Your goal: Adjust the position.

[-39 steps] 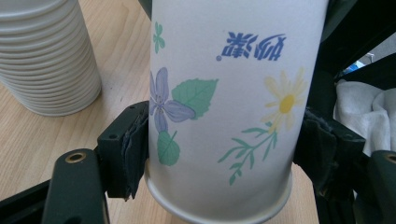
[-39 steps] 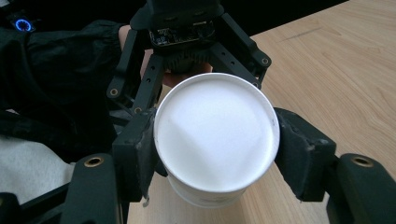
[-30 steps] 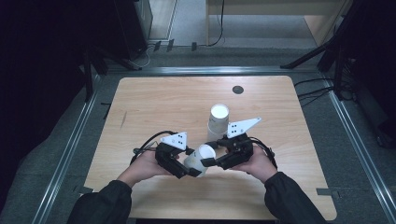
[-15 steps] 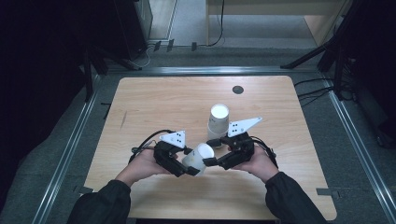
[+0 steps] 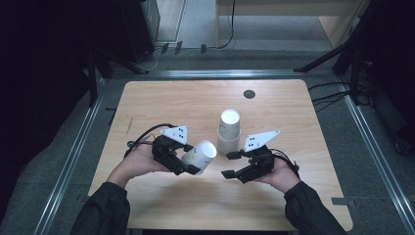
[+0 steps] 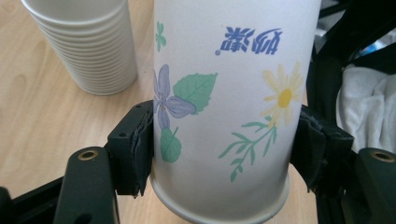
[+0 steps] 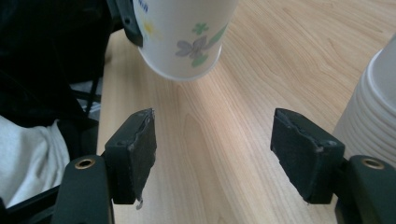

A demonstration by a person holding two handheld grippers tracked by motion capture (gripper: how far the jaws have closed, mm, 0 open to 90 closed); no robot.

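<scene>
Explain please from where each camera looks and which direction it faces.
High view: above the person's side, facing forward and down on the table; forearms, both hands show.
Left gripper view: on the left gripper, looking along jaws shut on the flowered paper cup.
Right gripper view: on the right gripper, its open jaws over bare wood.
Shared: all show that cup and the stack of paper cups.

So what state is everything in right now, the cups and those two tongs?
Flowered paper cup: clamped in the left tongs, lifted off the table, tilted.
Stack of white cups: standing on the table, nested, untouched.
Left tongs: shut on the flowered cup.
Right tongs: open, nothing between the pads; the jaws have just been closing.
Table: bare wood around the cups.
</scene>
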